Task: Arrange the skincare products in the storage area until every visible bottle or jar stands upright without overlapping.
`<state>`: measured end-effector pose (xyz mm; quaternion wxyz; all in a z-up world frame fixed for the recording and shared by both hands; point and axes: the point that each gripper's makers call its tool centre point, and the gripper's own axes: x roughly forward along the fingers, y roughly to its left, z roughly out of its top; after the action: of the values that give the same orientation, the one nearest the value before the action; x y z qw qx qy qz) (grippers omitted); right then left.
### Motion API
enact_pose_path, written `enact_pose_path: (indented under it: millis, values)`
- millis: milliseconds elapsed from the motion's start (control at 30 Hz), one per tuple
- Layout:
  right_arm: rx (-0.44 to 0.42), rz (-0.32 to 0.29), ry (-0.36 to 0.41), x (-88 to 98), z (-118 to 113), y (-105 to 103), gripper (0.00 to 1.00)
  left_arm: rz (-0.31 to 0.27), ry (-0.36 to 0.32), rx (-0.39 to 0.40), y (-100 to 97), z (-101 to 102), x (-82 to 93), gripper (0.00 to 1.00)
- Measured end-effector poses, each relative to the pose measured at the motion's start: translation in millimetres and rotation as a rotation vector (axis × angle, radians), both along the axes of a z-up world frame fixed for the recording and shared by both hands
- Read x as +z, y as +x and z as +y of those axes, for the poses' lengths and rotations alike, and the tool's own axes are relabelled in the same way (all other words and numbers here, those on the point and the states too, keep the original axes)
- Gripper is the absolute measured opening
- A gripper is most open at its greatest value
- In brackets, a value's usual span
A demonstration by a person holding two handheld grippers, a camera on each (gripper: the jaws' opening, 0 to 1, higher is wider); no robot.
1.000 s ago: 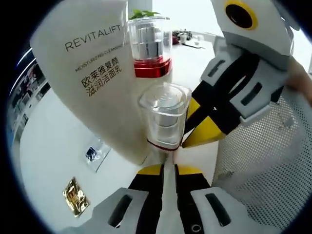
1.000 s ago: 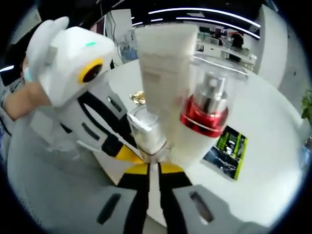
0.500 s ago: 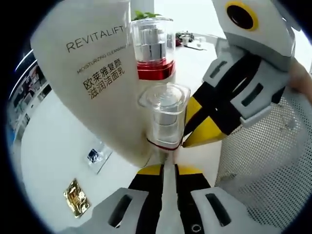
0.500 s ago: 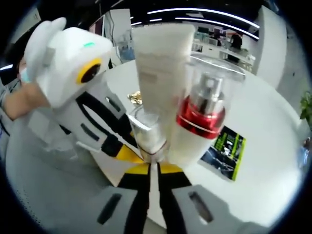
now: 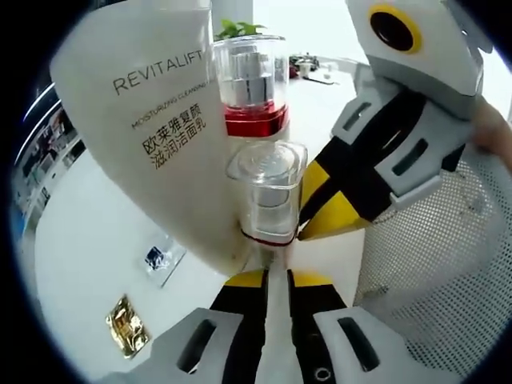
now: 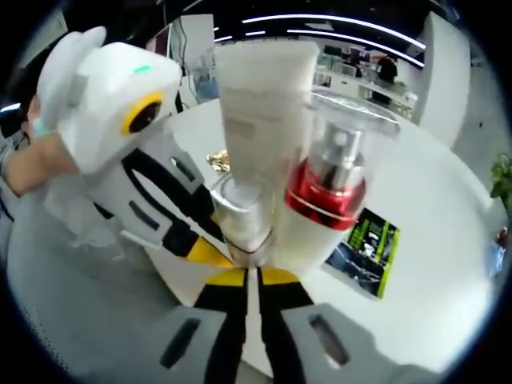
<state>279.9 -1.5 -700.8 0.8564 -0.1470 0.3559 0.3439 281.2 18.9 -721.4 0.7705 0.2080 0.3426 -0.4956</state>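
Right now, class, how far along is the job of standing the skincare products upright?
Done: the cream REVITALIFT tube and red-collared pump bottle stand upright. In hand: both tongs, left and right, close around the small clear-capped bottle. Left: release it standing apart from the tube; the white mesh basket waits beside.

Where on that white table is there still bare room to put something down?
Bare white table lies beside the tube, out to the foil sachet and small packet. In the right gripper view, more lies beyond the green leaflet. It is crowded where both grippers meet at the small clear-capped bottle, close beside the red-collared bottle and mesh basket.
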Motion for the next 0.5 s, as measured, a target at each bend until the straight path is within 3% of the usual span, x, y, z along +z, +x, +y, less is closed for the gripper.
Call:
enact_pose_path:
  millis: [500]
  values:
    - [0.011,-0.006,-0.002,1.4,1.3,-2.8,0.05,-0.017,0.007,0.001,1.2,4.0,3.3,0.09]
